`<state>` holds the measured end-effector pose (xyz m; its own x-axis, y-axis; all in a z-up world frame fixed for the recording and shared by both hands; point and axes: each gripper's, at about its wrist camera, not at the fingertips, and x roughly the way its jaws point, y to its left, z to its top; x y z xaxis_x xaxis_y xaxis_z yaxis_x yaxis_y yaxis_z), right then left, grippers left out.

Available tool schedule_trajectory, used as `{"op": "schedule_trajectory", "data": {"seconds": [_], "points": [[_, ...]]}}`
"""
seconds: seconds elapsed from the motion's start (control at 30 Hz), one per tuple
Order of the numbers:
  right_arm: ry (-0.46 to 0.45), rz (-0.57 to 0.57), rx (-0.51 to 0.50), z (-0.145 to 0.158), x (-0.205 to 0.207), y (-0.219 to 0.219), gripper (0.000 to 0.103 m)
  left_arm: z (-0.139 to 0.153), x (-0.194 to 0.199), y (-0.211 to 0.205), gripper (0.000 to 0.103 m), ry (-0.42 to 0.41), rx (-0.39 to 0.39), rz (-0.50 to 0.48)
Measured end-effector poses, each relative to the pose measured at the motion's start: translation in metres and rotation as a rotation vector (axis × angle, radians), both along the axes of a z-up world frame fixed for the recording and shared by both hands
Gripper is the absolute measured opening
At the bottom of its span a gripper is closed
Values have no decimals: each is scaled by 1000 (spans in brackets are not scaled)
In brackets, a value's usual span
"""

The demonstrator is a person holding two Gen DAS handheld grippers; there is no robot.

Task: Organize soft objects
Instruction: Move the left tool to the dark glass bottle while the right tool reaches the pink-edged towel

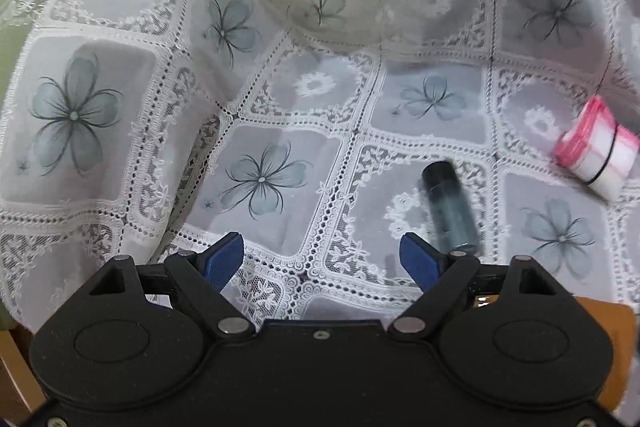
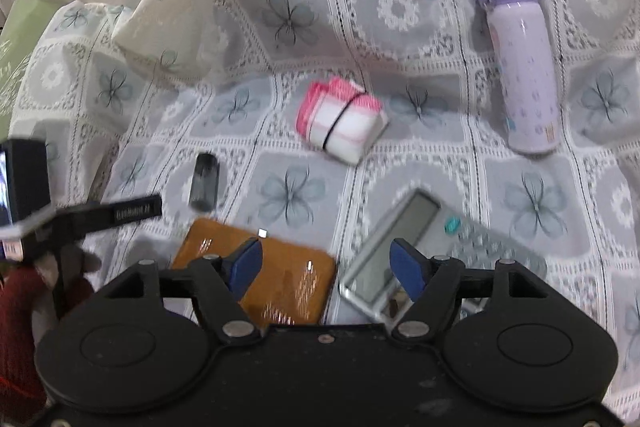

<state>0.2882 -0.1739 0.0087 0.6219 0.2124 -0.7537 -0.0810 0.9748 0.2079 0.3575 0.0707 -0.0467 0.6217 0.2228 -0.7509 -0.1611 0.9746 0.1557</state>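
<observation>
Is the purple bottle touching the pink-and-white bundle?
Apart. The right wrist view shows lace tablecloth plainly between the purple bottle and the pink-and-white bundle.

soft even daylight, faint shadows. motion blur ahead of jaws, stronger in right view. fisheye bending at edges. glare on brown pouch (image 2: 256, 269).

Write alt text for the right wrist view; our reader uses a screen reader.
Open black right gripper with blue pads hovers over a lace floral tablecloth holding a pink-and-white banded cloth bundle, lilac flask, grey calculator, brown wallet and dark vial.
</observation>
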Motion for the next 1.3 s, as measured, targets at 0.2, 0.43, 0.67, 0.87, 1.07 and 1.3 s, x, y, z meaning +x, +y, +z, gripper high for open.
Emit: {"op": "schedule_trajectory", "data": {"seconds": [0.2,0.43,0.67,0.87,1.07,1.3], "points": [[-13,-24,-23,-5,33,5,72,-15,10,-3,82,69,-55,-86],[-1,-37,-37,-12,53,13,73,-21,24,-8,81,94,-99,-158],[20,-46,-36,-21,63,16,74,-20,39,-20,81,96,-98,-246],[35,-51,-24,-25,67,13,74,-17,42,-35,81,76,-66,-349],[40,-57,1,-24,68,6,75,-12,33,-56,82,7,54,-554],[57,-61,44,-27,67,-6,76,-16,38,-79,83,19,83,-787]]}}
